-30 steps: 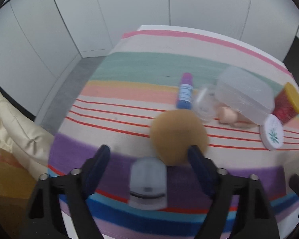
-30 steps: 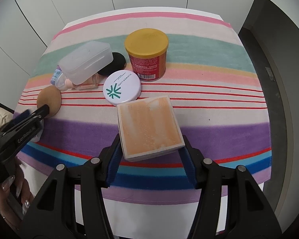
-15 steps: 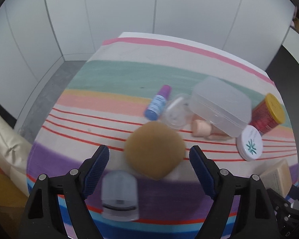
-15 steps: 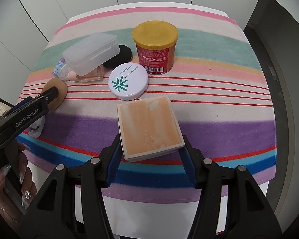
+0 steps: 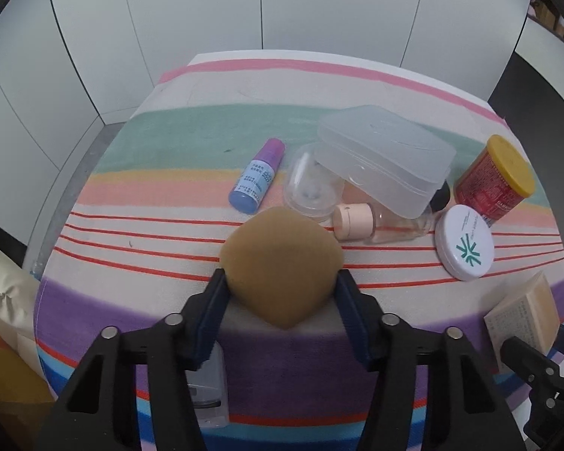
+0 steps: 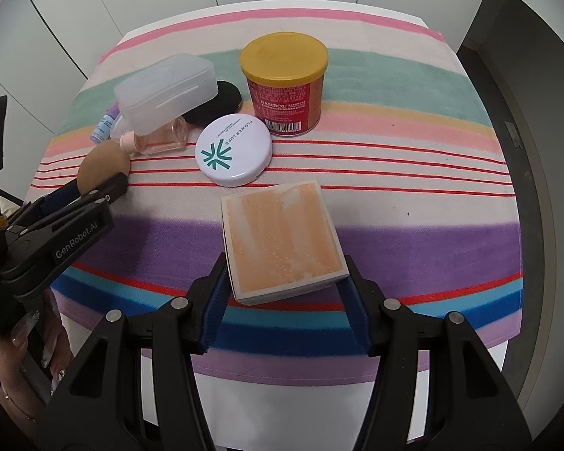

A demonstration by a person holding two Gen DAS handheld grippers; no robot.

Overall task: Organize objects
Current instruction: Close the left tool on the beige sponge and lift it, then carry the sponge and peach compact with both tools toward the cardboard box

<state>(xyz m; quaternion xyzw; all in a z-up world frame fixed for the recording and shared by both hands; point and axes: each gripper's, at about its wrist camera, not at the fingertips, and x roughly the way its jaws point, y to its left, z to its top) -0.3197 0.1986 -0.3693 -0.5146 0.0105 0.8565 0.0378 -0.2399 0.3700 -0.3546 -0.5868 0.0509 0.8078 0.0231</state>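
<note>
Blue-padded fingers [image 5: 214, 300] of the left gripper [image 5: 280, 300] clamp a tan makeup sponge [image 5: 282, 267] above the striped tablecloth [image 6: 413, 173]; the right gripper [image 6: 285, 285] grips an orange box [image 6: 282, 240]. Nearby sit a white "FLOWER LURE" compact [image 6: 234, 149] and a red "GAMBOL" can [image 6: 284, 83].

A plain room set up for recording, by the look of it: bare white wall panels [image 5: 282, 3], grey floor [image 6: 522, 86], one small table under a striped cloth [image 6: 413, 86] strewn with toiletries.
</note>
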